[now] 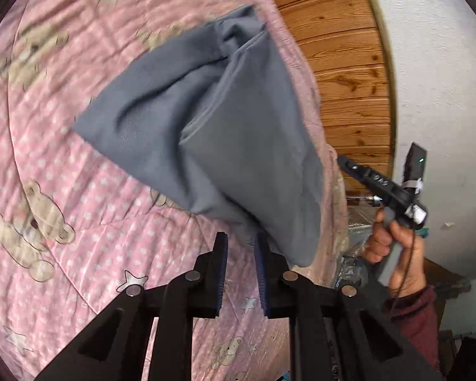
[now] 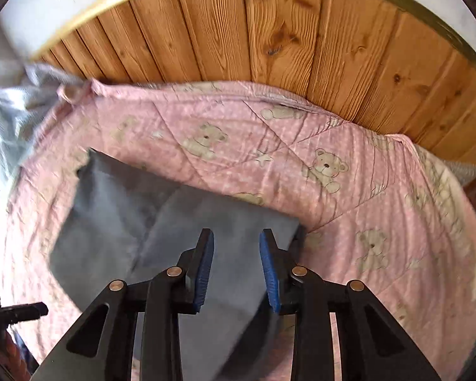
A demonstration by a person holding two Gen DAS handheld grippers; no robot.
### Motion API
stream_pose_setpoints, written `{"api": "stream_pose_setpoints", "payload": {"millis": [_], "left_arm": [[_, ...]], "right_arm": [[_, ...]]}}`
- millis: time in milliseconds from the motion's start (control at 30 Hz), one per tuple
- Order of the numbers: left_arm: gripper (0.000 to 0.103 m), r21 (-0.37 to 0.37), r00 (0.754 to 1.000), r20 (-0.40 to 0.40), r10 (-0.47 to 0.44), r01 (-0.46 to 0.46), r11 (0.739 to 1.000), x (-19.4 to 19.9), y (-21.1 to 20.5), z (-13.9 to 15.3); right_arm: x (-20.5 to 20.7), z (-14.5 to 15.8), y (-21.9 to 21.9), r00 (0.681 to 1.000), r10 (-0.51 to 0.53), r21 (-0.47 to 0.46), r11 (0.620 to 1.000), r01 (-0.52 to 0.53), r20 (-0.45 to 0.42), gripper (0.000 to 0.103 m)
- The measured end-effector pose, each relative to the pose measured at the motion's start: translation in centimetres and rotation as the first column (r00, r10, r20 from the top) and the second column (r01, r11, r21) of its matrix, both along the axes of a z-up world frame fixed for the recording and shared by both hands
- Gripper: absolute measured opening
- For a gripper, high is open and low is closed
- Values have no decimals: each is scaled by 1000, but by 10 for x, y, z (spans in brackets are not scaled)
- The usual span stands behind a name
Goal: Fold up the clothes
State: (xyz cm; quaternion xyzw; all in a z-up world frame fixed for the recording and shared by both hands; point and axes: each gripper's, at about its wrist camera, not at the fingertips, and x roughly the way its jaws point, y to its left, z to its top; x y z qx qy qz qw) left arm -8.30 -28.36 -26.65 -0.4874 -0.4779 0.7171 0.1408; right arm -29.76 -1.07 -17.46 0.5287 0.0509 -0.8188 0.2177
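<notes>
Grey garment (image 1: 206,120) lying folded on the pink quilt (image 1: 79,190) of the bed, beside its wall-side edge.

Left gripper (image 1: 240,244) is hovering with jaws apart at the garment's near corner, which is draping against one finger; right gripper (image 2: 236,244) is hanging spread above the cloth, gripping nothing. Risk: a closing jaw may be pinching quilt along with garment, dragging folds loose. Wooden panelling (image 2: 269,31) is bounding the far side; open quilt remains elsewhere.
</notes>
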Motion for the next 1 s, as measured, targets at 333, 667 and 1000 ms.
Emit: {"api": "stream_pose_setpoints", "payload": {"millis": [333,667,1000], "left_arm": [[20,-238,977,-33,-210,196,951,-80,-33,-14],[20,-35,985,-112,-133,130,991,-133,-97,-5],[20,273,995,-66,-75,90,958,-189,-102,-57]], "right_arm": [[40,-73,65,928,-277,-184,927,326,249,29],[3,-26,34,954,-285,-101,951,293,89,30],[103,-71,-174,973,213,130,966,-224,93,31]]}}
